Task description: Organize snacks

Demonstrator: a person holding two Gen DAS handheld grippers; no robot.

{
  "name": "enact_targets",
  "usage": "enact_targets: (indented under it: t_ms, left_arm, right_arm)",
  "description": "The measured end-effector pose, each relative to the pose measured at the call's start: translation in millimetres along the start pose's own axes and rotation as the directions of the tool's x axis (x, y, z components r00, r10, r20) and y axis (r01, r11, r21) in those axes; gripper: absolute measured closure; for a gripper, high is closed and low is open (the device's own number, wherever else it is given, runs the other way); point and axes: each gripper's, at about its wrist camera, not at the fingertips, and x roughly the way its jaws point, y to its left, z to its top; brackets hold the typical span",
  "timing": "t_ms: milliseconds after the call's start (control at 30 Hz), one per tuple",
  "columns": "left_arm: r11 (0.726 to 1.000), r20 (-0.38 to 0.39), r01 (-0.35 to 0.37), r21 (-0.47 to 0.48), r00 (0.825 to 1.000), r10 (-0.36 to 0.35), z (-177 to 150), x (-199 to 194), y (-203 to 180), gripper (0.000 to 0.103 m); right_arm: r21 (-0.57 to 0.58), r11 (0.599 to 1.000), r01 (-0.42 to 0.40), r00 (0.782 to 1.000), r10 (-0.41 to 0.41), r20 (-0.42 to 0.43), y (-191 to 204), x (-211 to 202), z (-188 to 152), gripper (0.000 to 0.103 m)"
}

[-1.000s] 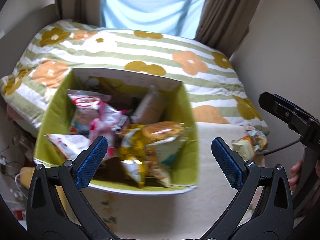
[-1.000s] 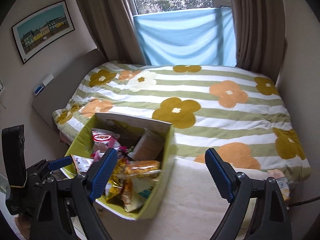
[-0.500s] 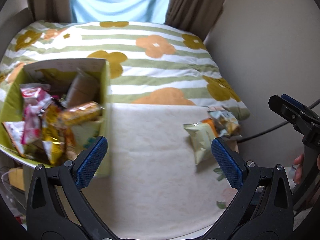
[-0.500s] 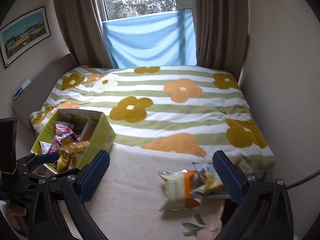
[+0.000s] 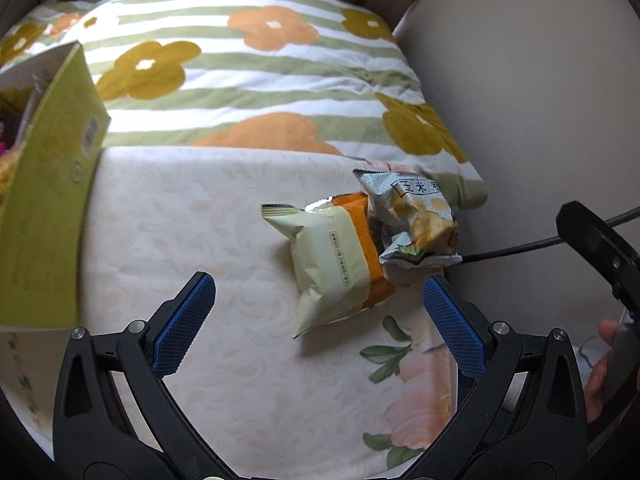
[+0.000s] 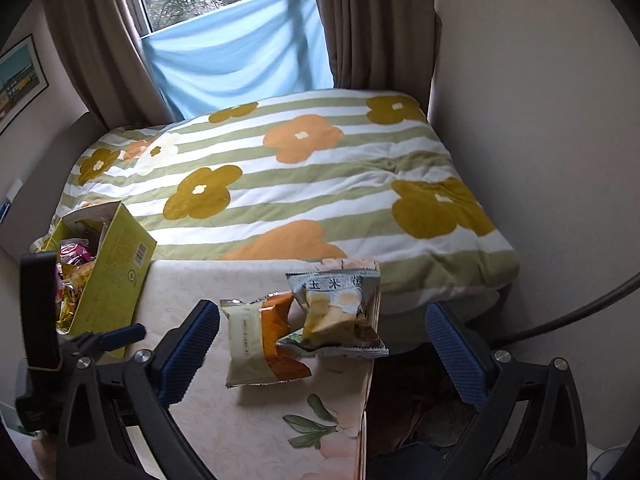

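Observation:
Two snack packets lie on the cream tablecloth [image 5: 224,248]: a pale-green and orange packet [image 5: 336,264] [image 6: 260,340] and a silver corn-snack packet [image 5: 412,220] [image 6: 340,312] overlapping its right edge. My left gripper [image 5: 320,316] hangs open just in front of the pale-green packet, nothing between its blue pads. My right gripper [image 6: 320,344] is open too, its fingers spread wide on either side of both packets and above them. The yellow-green box [image 5: 48,200] [image 6: 116,276] holding several snacks stands at the table's left.
A flowered, striped duvet [image 6: 304,176] covers the bed behind the table. The wall [image 5: 540,100] and a black cable [image 5: 520,248] are close on the right. The table's right edge [image 6: 370,360] drops off just past the silver packet. A hand [image 5: 600,372] shows at lower right.
Both grippers swung right, away from the box, and lowered toward the two packets. The right gripper's jaws spread wider. The box slid to the left edge of both views.

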Motion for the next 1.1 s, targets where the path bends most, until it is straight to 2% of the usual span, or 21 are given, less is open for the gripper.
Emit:
enact_targets:
  t_ms: [367, 667, 967, 1033, 1100]
  left_arm:
    - [1.000, -0.088, -0.021, 0.004, 0.996, 0.022, 28, 64, -10, 0.002]
    - [0.999, -0.172, -0.043, -0.002, 0.984, 0.042, 33, 100, -7, 0.008]
    - [0.999, -0.208, -0.030, 0.034, 0.978, 0.036, 32, 113, -12, 0.028]
    - [0.999, -0.212, -0.014, 0.038, 0.977, 0.022, 32, 114, -14, 0.035]
    - [0.998, -0.210, -0.016, 0.056, 0.977, 0.027, 32, 114, -16, 0.036]
  right_arm:
    - [0.050, 0.999, 0.012, 0.994, -0.006, -0.112, -27, 62, 4, 0.000]
    - [0.090, 0.996, -0.007, 0.975, 0.027, -0.222, -35, 112, 2, 0.001]
    - [0.088, 0.996, -0.009, 0.957, 0.034, -0.289, -36, 138, -3, 0.001]
    - [0.085, 0.996, -0.010, 0.955, 0.034, -0.294, -35, 141, -3, 0.001]
    - [0.082, 0.997, -0.011, 0.955, 0.035, -0.296, -34, 142, -2, 0.001]
